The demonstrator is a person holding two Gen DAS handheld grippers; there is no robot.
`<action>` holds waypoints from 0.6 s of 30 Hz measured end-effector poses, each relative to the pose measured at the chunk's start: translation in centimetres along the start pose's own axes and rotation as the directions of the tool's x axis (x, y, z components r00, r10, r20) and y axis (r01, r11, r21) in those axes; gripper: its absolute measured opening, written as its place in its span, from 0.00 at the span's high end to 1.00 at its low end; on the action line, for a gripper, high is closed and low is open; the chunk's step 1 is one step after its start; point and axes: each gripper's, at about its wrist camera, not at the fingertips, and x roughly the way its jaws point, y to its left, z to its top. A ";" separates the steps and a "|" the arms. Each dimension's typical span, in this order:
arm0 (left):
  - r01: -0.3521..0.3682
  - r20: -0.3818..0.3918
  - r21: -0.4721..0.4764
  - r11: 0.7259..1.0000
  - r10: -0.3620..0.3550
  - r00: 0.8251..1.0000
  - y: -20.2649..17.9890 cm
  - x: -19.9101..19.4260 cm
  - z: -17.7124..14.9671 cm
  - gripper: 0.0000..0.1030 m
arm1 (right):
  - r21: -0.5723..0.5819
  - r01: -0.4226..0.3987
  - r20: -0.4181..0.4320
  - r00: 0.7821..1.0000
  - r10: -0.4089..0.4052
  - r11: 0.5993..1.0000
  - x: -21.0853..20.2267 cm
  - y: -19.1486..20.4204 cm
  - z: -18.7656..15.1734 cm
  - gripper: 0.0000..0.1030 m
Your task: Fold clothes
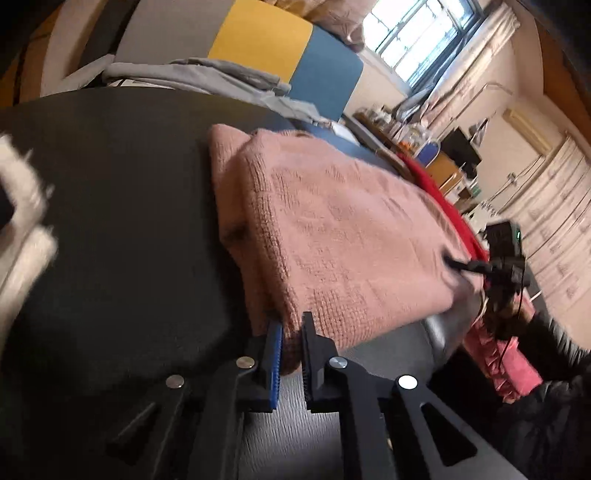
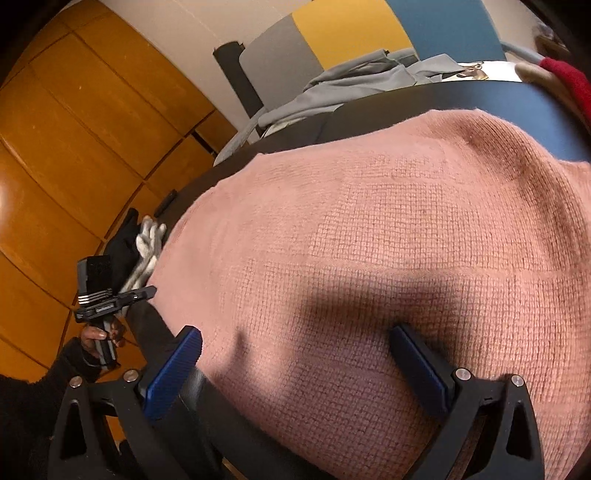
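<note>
Pink knitted sweater [image 1: 332,229], folded over on itself, lying on the dark surface [image 1: 110,221], one folded corner reaching the near edge. Left tool [image 1: 291,350] pressed together on that near corner, a bunch of pink knit pinched between the blue ribbed pad and the black finger. Right tool [image 2: 299,369] spread wide over the sweater [image 2: 388,240], blue pads well apart: left pad at the sweater's side edge, over the dark surface [image 2: 155,332], right pad down on the knit with a shadow beside it; nothing between the fingers but flat fabric, no grip. Seen from the right wrist view, left tool [image 2: 144,293] at the far side edge of the sweater, held in a bare hand [image 2: 98,336] with a dark sleeve. Seen from the left wrist view, right tool [image 1: 454,264] at the opposite edge of the sweater, fingertips against the knit. Grey garment [image 2: 351,85] heaped at the far edge of the surface, just beyond the sweater and apart from it. Red cloth [image 1: 447,206] beside the sweater along its far side. White gloves [image 2: 147,243] lying at the surface's side edge, near the left tool. Chair backs in grey, yellow [image 1: 258,40] and blue behind the surface, wooden panelling [image 2: 74,129] to one side, window [image 1: 417,33] in the far wall.
</note>
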 end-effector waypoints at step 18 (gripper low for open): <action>-0.036 0.104 -0.225 0.974 0.061 0.993 1.7 -1.4 6.2 0.43 | -0.098 0.033 0.063 0.998 -0.026 0.995 0.2 0.6 -1.4 0.00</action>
